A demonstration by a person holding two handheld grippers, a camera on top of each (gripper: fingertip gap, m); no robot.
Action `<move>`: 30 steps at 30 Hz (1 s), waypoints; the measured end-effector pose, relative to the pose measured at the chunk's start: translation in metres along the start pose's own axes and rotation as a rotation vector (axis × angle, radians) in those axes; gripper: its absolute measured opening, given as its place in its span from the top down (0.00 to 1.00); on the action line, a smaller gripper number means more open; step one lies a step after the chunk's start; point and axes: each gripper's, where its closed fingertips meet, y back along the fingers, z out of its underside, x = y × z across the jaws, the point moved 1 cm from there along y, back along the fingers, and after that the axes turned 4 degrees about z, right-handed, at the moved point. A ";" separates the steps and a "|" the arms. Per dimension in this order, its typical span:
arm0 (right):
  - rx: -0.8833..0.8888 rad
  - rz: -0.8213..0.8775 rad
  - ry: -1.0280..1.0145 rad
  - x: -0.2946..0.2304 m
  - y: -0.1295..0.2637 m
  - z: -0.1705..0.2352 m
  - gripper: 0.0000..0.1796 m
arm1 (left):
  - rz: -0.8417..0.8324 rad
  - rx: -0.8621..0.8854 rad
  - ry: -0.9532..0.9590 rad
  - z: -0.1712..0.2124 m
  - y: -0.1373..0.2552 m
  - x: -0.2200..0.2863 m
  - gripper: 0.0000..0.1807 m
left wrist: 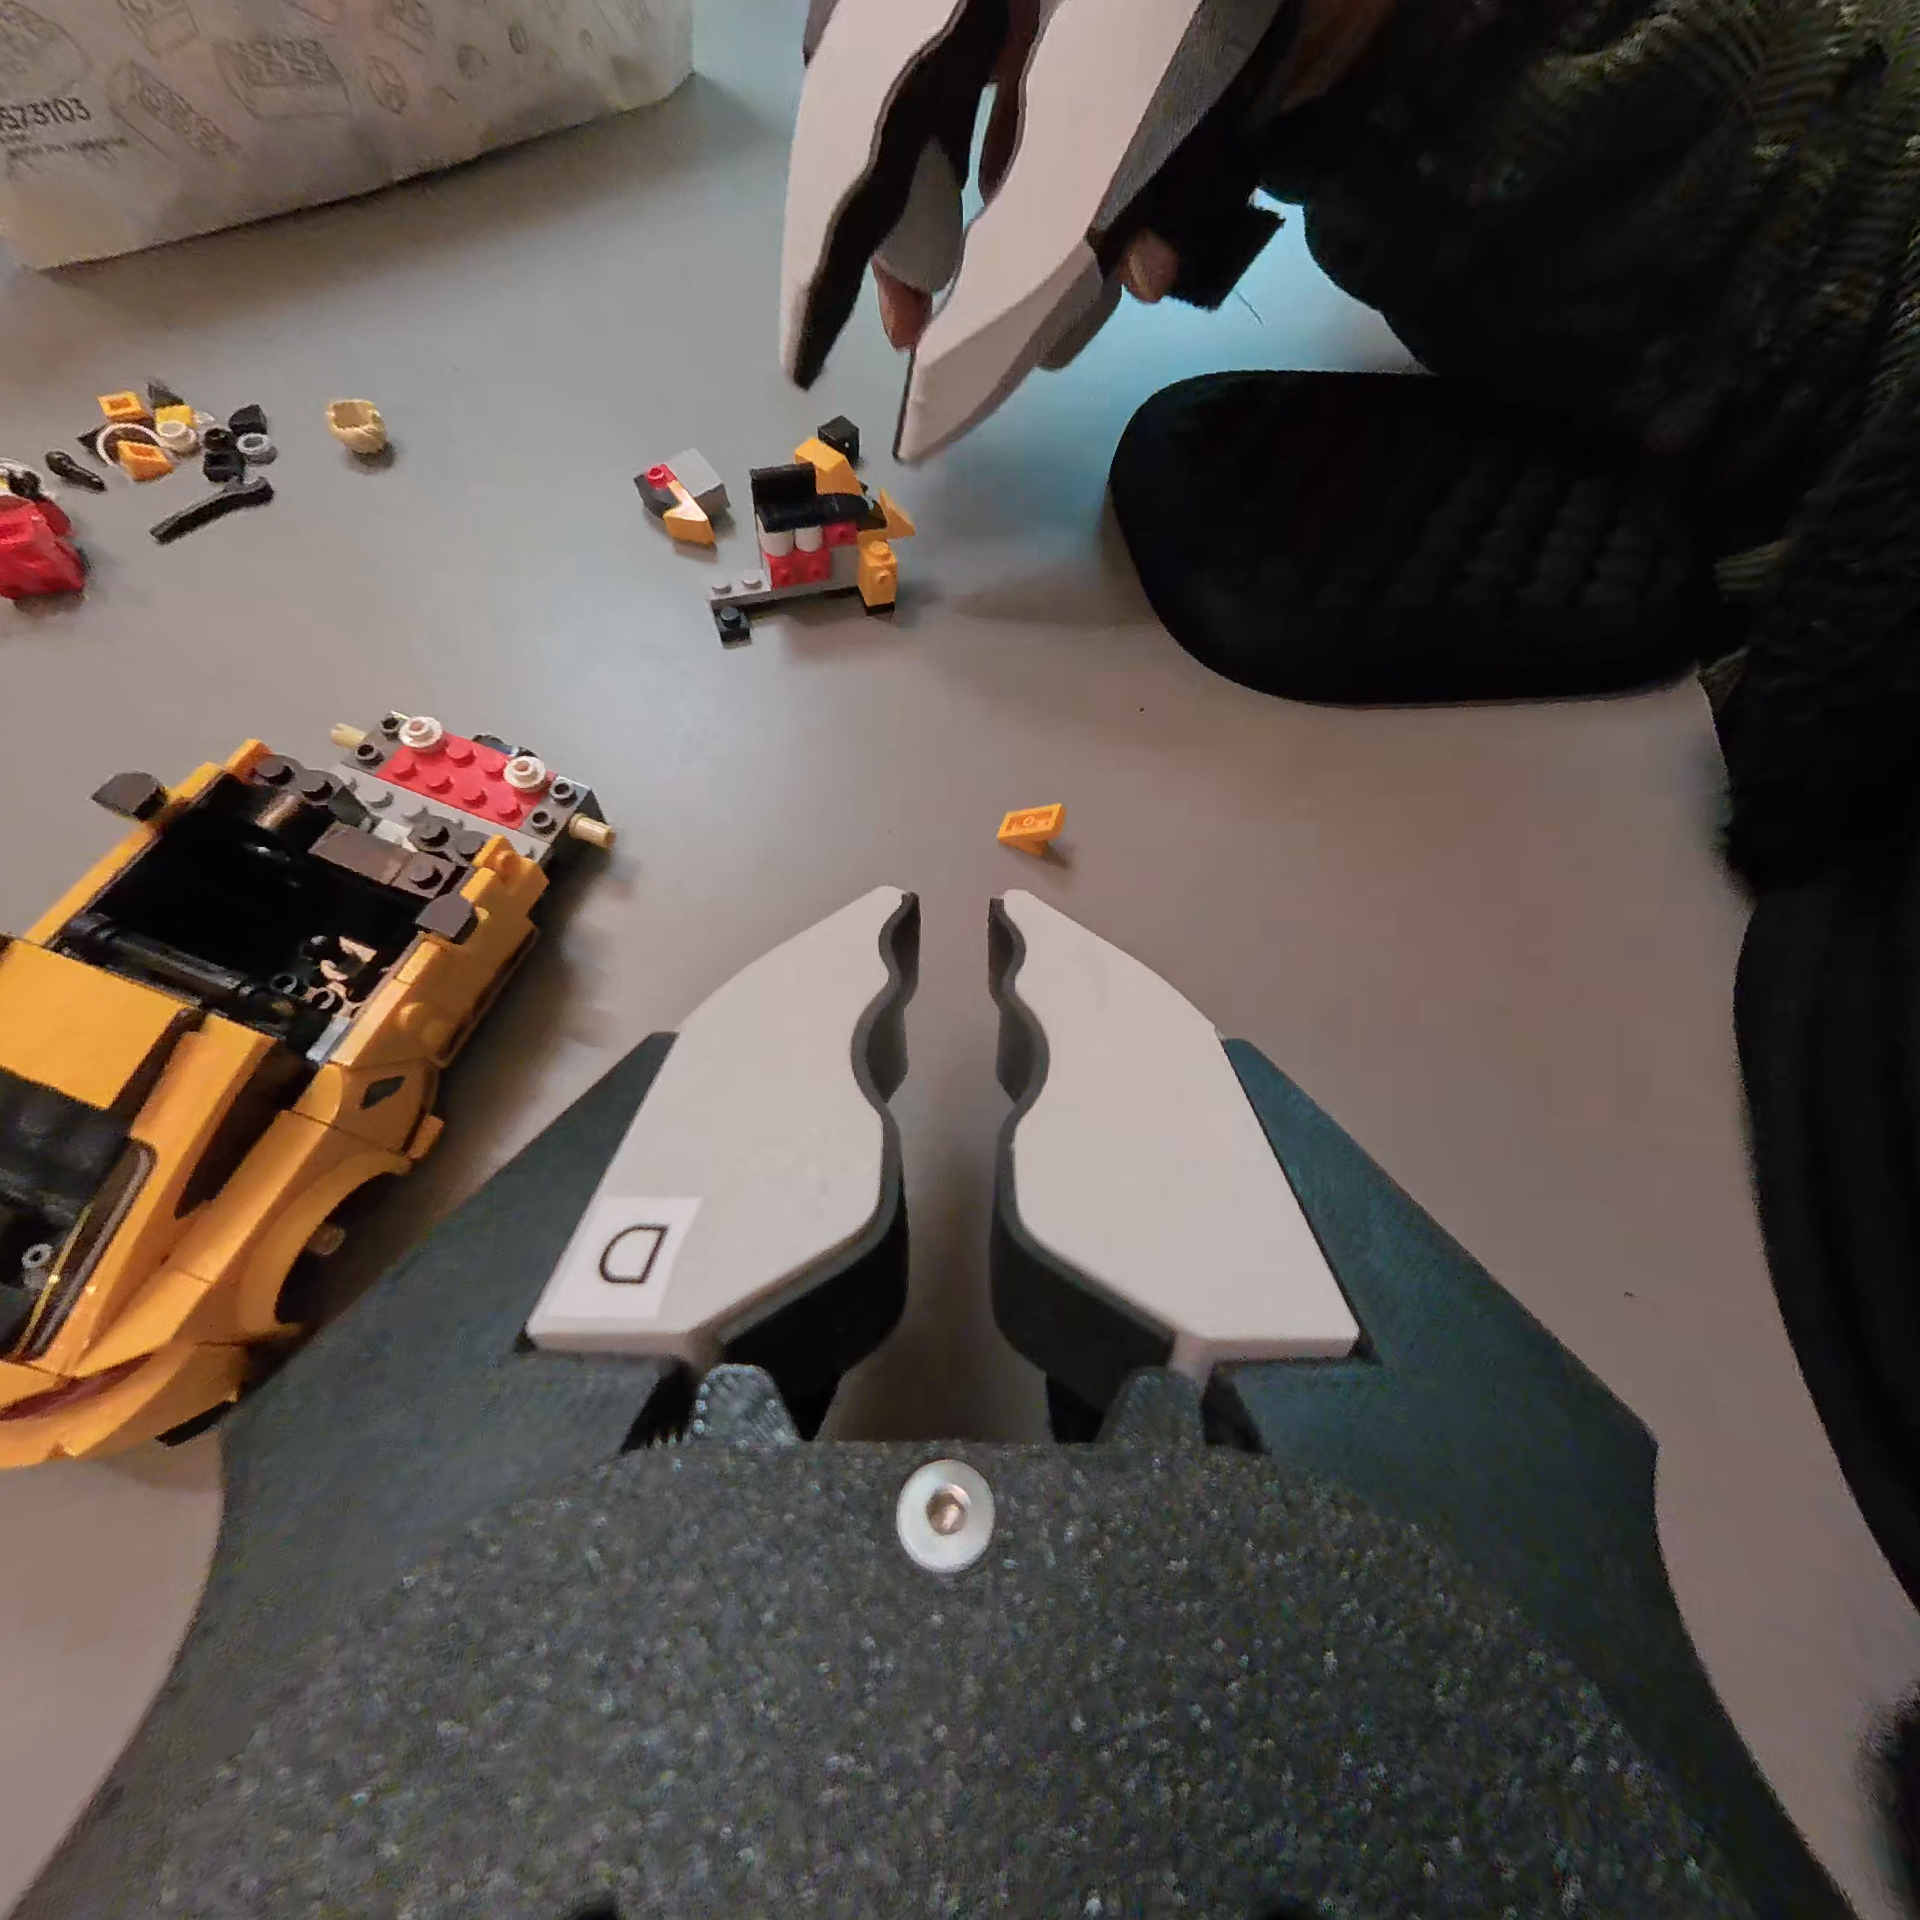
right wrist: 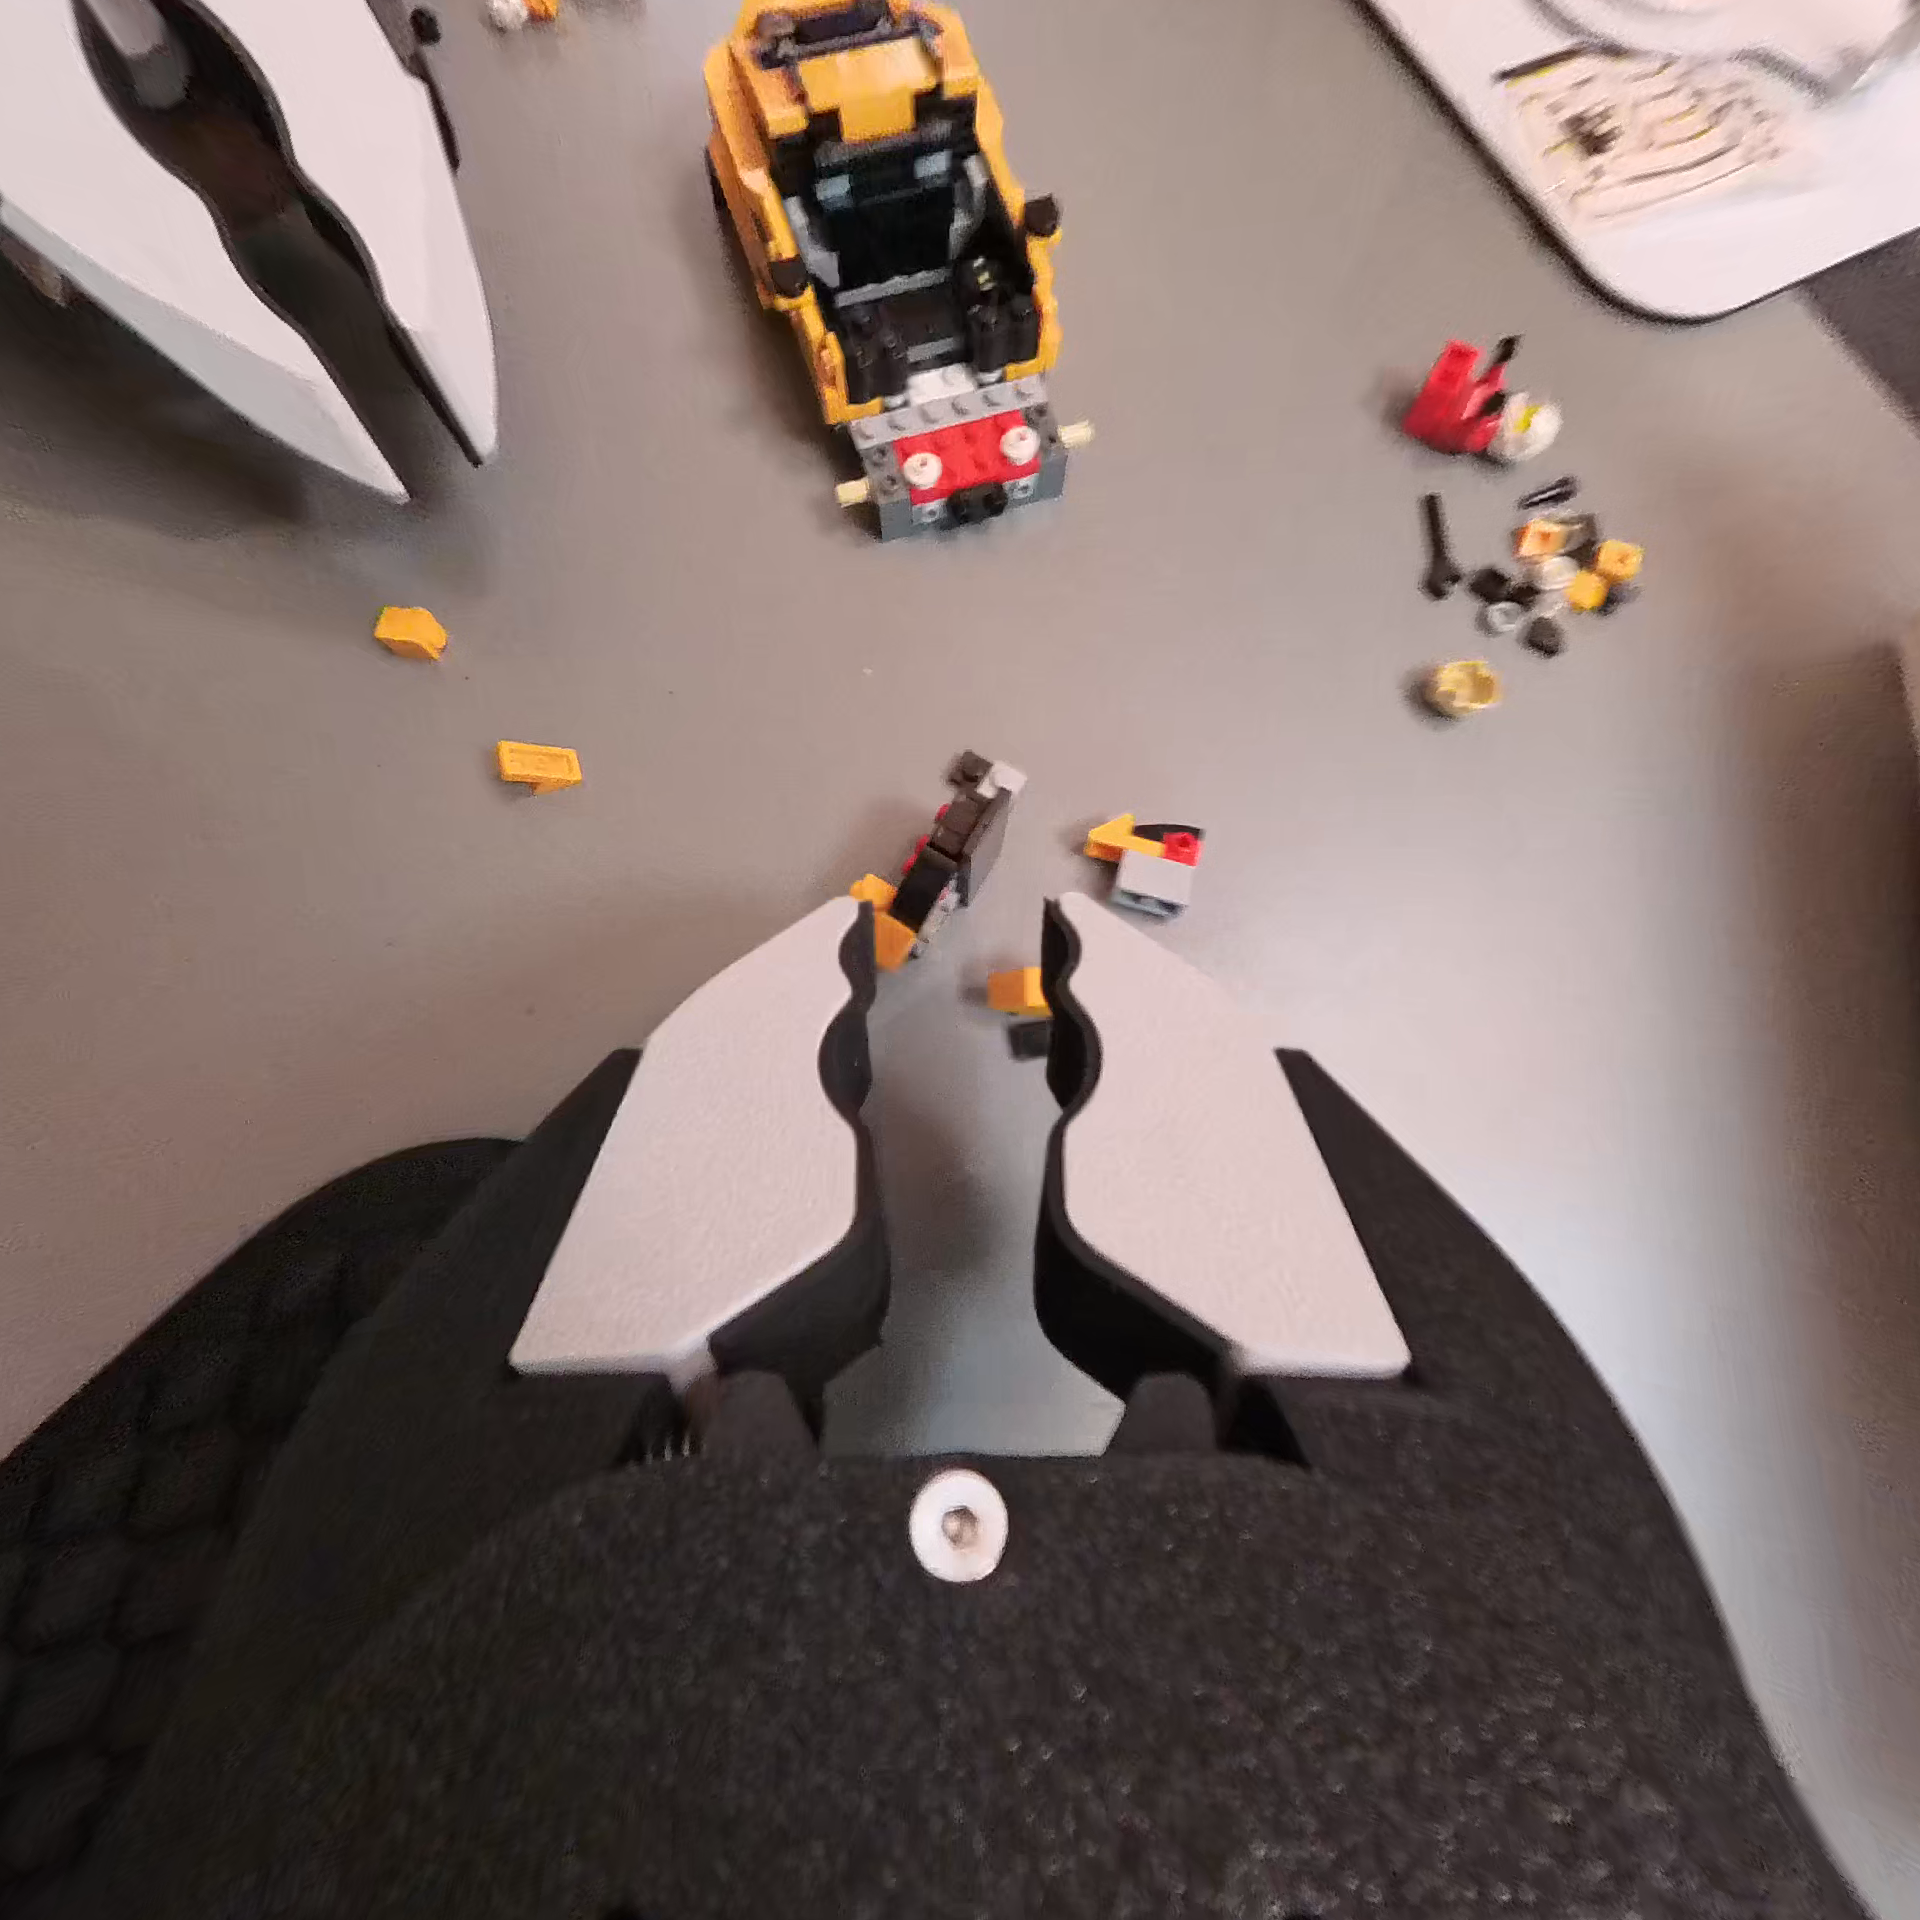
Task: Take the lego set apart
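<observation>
A yellow lego car (left wrist: pixel 260 1039) with its roof and rear off lies on the grey table; the right wrist view shows it too (right wrist: pixel 894 239). A broken-off chunk (left wrist: pixel 821 540) of red, black and yellow bricks lies apart from it, just ahead of my right gripper's left fingertip (right wrist: pixel 951 852). My right gripper (right wrist: pixel 956 914) is open and empty, hovering over this chunk; it also shows in the left wrist view (left wrist: pixel 852 416). My left gripper (left wrist: pixel 954 904) is slightly open and empty, above bare table right of the car. It shows at the upper left of the right wrist view (right wrist: pixel 442 476).
A small grey-yellow piece (right wrist: pixel 1148 862), loose yellow tiles (right wrist: pixel 538 766) (right wrist: pixel 410 632), a pile of small parts (right wrist: pixel 1538 571), a red piece (right wrist: pixel 1455 400) and a tan round piece (right wrist: pixel 1460 686) lie scattered. A white bag (left wrist: pixel 312 94) sits at the back. A person's dark-clothed leg (left wrist: pixel 1455 540) rests on the right. The left gripper is farther from the small grey-yellow piece (right wrist: pixel 1148 862), some 15 cm, than the right, some 4 cm. The left camera catches it too, in the left wrist view (left wrist: pixel 687 480).
</observation>
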 end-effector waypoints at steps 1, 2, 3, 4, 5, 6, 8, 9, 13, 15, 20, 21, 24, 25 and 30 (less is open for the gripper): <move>-0.018 -0.020 -0.003 -0.005 -0.004 0.001 0.83 | 0.001 -0.004 -0.003 0.001 0.000 0.000 0.94; -0.042 -0.030 -0.002 -0.008 -0.008 0.003 0.83 | -0.002 -0.007 -0.005 0.001 -0.001 0.000 0.94; -0.073 -0.025 0.001 -0.010 -0.012 0.007 0.82 | -0.005 -0.008 -0.010 0.001 -0.001 0.000 0.94; -0.105 -0.015 0.006 -0.010 -0.015 0.011 0.82 | -0.007 -0.008 -0.014 0.001 -0.001 0.000 0.94; -0.131 -0.012 0.011 -0.010 -0.018 0.015 0.83 | -0.010 -0.008 -0.017 0.000 -0.001 0.000 0.94; -0.143 -0.016 0.014 -0.012 -0.019 0.017 0.84 | -0.012 -0.006 -0.020 0.000 -0.001 0.000 0.94; -0.142 -0.013 0.014 -0.012 -0.020 0.017 0.90 | -0.013 -0.003 -0.019 0.000 0.000 0.000 0.94; -0.140 -0.007 0.017 -0.011 -0.020 0.016 0.93 | -0.012 -0.002 -0.018 0.000 0.000 0.000 0.94; -0.117 0.000 0.046 -0.010 -0.018 0.016 0.96 | -0.013 -0.001 -0.023 0.000 -0.001 0.000 0.94; -0.102 -0.018 0.021 -0.010 -0.016 0.015 0.96 | -0.012 -0.002 -0.023 0.000 -0.001 0.000 0.94; -0.118 -0.008 0.008 -0.005 -0.016 0.019 0.95 | -0.021 0.007 -0.027 -0.002 0.000 -0.001 0.94; -0.117 -0.001 0.007 -0.004 -0.015 0.019 0.94 | -0.028 0.014 -0.027 -0.003 0.001 -0.002 0.94; -0.053 -0.002 0.004 -0.003 -0.004 0.006 0.92 | -0.066 0.054 -0.021 -0.009 0.007 -0.008 0.94; -0.002 0.000 -0.007 -0.002 0.002 -0.005 0.91 | -0.080 0.075 -0.017 -0.013 0.010 -0.010 0.95; 0.374 0.163 0.001 0.028 0.038 -0.084 0.88 | -0.186 0.237 -0.005 -0.039 0.040 -0.030 1.00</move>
